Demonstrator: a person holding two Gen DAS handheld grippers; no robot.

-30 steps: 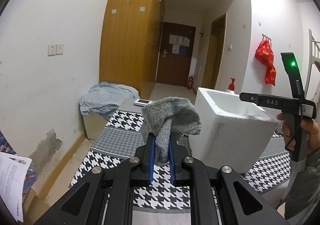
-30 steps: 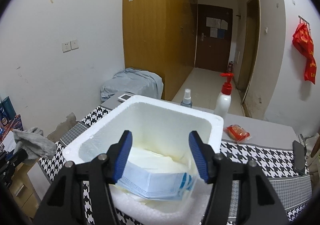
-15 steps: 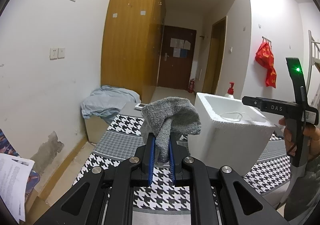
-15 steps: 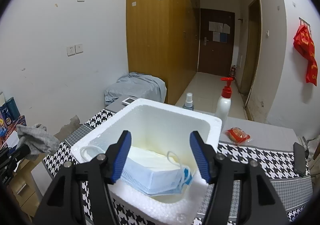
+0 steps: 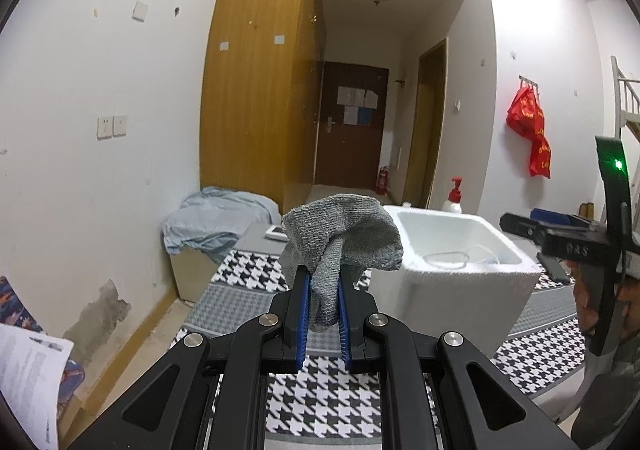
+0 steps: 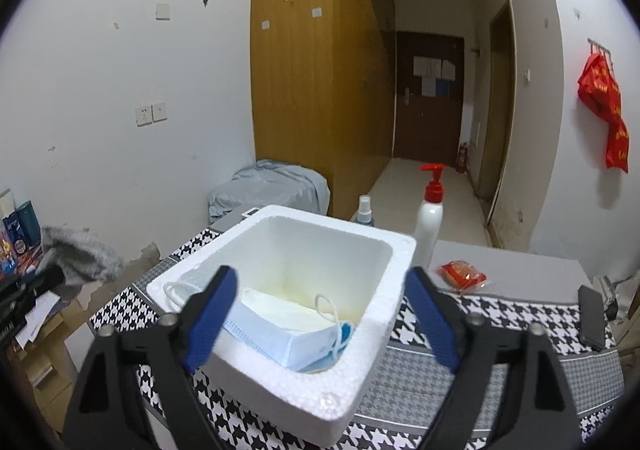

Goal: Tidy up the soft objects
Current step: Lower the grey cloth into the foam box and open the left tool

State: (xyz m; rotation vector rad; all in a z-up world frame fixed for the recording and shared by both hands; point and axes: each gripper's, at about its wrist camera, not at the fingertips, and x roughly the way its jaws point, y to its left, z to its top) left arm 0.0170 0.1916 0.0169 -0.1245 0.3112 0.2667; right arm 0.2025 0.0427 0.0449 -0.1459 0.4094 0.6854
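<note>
Two tools | left [image 5: 323, 292] pinches sock [image 5: 340, 242] | right [image 6: 320, 290] spread, seemingly above box rim [image 6: 280, 390]

Your left gripper [image 5: 323, 284] shows blue pads on black arms, holding a heathered grey sock [image 5: 340, 246]. Your right gripper [image 6: 322, 302] has the same blue on black. The foam box [image 6: 374, 320] is white, the masks [image 6: 276, 326] inside pale blue and white. The tablecloth [image 6: 516, 314] is black-and-white houndstooth with grey bands. The pump bottle [image 6: 430, 216] at the far side is white, topped red.
</note>
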